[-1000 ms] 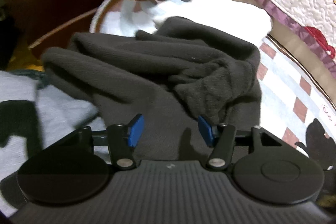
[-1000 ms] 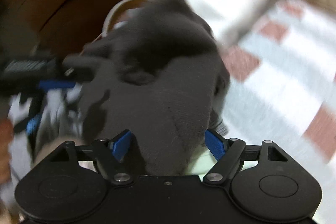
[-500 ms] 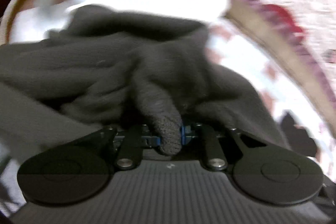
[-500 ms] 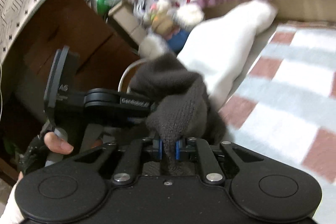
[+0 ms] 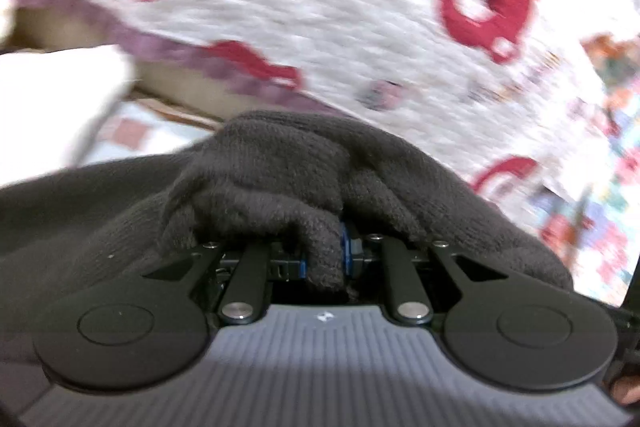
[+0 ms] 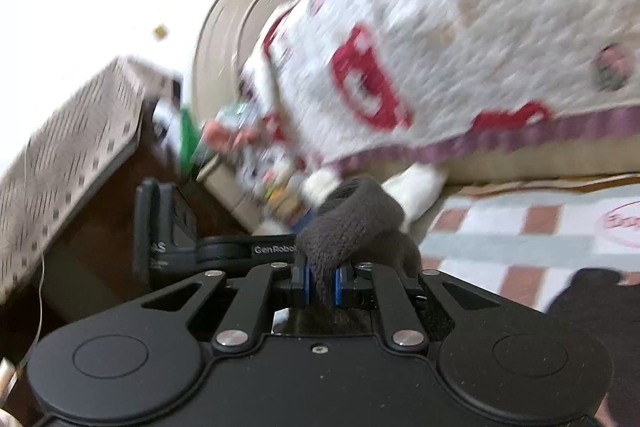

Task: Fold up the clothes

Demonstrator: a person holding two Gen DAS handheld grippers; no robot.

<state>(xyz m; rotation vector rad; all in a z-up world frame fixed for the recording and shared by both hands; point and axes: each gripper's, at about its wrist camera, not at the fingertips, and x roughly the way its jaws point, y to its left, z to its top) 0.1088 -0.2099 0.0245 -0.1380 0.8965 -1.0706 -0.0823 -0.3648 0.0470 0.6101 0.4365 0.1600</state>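
Pinching a fold of the dark knit garment between its blue pads, the left hand-held gripper stands narrow, clamped on the cloth. Its jaws have just been closing, with the fabric between them. The garment bunches over the fingers and drapes down to the left of the left wrist view. The right hand-held gripper is likewise narrow and clamped on a rolled edge of the same garment; its jaws have also just been closing on the fabric. In the right wrist view the left hand-held gripper shows just beside the pinched edge, on its left. Behind the garment hangs a white quilt with red motifs and a purple border. Below it lies a checked blanket. Both views are motion-blurred.
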